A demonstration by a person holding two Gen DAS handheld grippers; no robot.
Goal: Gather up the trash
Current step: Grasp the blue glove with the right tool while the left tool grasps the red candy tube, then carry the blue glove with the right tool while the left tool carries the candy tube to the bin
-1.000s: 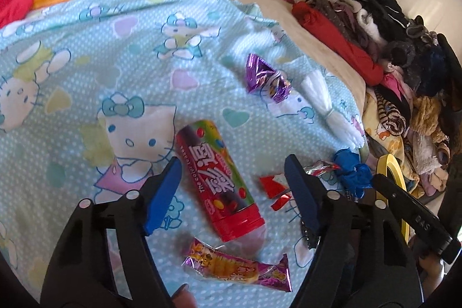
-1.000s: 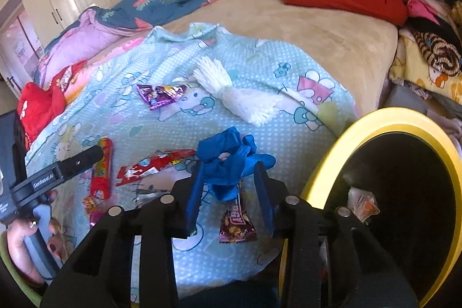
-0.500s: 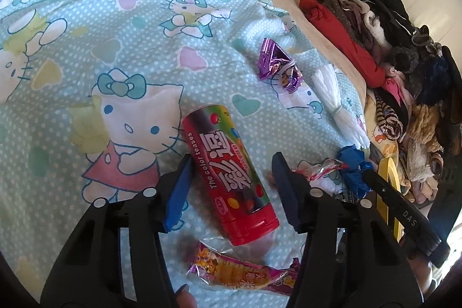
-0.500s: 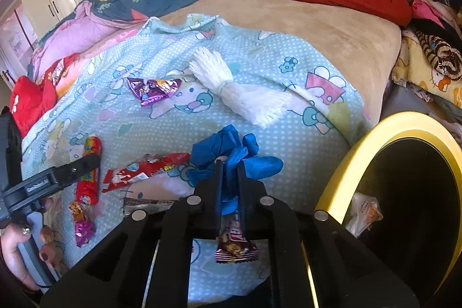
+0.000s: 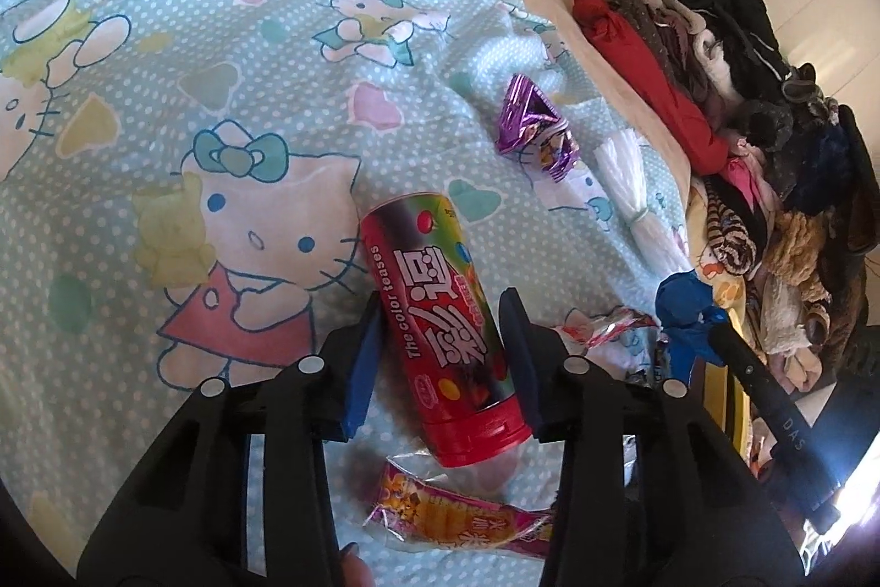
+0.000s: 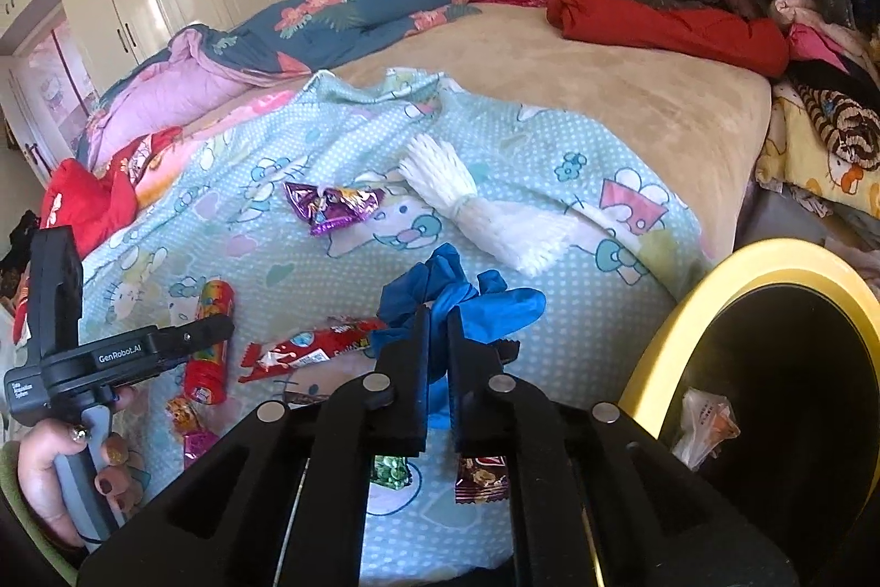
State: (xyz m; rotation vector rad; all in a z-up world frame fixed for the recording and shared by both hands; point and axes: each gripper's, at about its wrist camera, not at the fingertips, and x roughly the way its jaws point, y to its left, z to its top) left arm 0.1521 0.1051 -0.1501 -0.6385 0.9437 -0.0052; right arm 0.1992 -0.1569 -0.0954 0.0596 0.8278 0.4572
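A red candy tube (image 5: 440,334) lies on the blue cartoon bedsheet (image 5: 220,64). My left gripper (image 5: 440,328) straddles it, and its jaws are closing with the blue pads near the tube's sides. A crumpled blue glove (image 6: 440,290) is pinched in my right gripper (image 6: 434,345), which is shut on it just above the sheet. To the right of that gripper stands a yellow-rimmed black bin (image 6: 687,312) with a clear wrapper (image 6: 704,427) inside. Loose trash includes a purple foil wrapper (image 6: 330,204), a red wrapper (image 6: 308,350) and a pink snack wrapper (image 5: 456,515).
A white yarn bundle (image 6: 473,207) lies beyond the glove. Piled clothes (image 6: 687,20) line the right side of the bed and quilts (image 6: 330,20) lie at the far end. A hand (image 6: 60,482) holds the left gripper's handle. Two small wrappers (image 6: 478,477) lie under the right gripper.
The left gripper moved forward over the candy tube and its jaws narrowed around it. The right jaws closed onto the blue glove and lifted it slightly.
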